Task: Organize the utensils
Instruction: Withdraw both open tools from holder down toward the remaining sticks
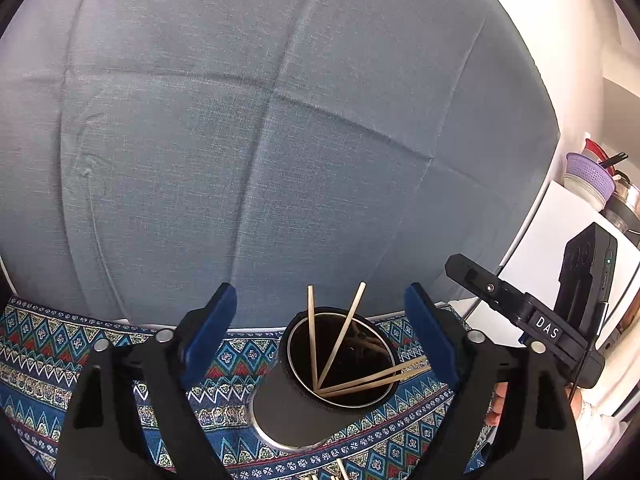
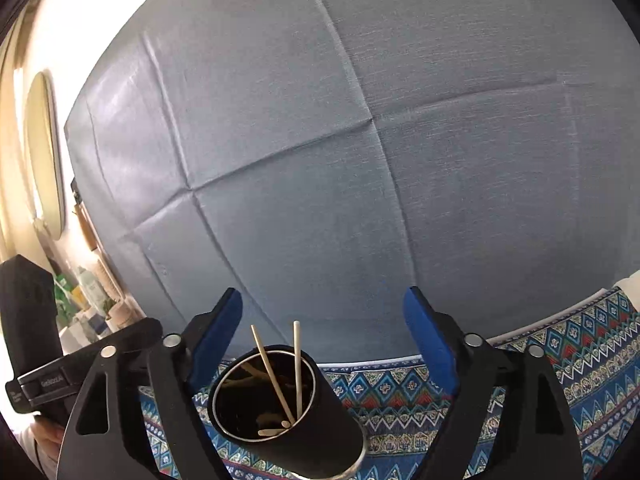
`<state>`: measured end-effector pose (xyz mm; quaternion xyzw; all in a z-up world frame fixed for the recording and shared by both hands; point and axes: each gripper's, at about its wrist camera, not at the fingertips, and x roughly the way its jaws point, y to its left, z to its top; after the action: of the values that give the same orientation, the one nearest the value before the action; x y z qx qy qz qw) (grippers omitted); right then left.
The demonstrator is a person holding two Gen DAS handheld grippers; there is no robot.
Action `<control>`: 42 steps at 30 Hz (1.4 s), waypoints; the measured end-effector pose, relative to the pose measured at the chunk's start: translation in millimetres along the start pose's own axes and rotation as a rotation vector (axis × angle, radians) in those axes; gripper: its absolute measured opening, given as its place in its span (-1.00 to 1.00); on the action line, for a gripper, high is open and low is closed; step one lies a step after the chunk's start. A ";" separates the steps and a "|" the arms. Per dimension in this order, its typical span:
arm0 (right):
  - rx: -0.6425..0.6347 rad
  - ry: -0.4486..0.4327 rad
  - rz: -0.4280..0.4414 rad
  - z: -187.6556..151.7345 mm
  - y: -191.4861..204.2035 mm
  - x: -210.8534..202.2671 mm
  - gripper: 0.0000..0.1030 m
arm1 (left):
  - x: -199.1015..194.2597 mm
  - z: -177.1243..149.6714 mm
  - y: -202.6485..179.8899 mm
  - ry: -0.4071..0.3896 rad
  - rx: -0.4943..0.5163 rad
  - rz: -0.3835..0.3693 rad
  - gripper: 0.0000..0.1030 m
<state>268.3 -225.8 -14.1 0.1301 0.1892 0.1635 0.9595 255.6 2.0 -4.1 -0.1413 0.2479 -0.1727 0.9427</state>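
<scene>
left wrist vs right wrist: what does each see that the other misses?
Left wrist only: stacked bowls and pans at far right, loose chopsticks on the cloth at the bottom edge.
Right wrist only: an oval mirror and bottles at far left.
Both: the black cup holding chopsticks, the patterned cloth, the grey-blue backdrop, and open jaws with nothing between them.

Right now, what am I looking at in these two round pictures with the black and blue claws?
No robot here: a person holds a hand-operated gripper in each hand, each carrying a wide-angle camera looking along its fingers. One picture comes from the left gripper, the other from the right gripper. Both stand open and hold nothing. Below them a dark metal cup stands on a patterned cloth, with wooden chopsticks inside. More stick tips lie at the left picture's bottom edge. Behind is a grey-blue fabric backdrop.
</scene>
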 end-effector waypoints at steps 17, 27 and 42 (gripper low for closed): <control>0.017 0.157 -0.128 -43.4 -19.3 -27.9 0.73 | -28.6 -38.0 32.6 0.139 -0.070 0.101 0.89; 0.005 0.370 -0.201 -108.6 -27.2 -23.6 0.73 | -35.7 -86.6 35.7 0.232 -0.022 0.142 0.89; -0.028 0.651 -0.243 -198.9 -20.8 -31.8 0.73 | -31.1 -170.7 18.8 0.436 -0.036 0.085 0.89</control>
<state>165.3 -219.0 -188.3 0.0347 0.4970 0.0837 0.8630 146.9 0.4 -140.6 -0.1069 0.4548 -0.1548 0.8705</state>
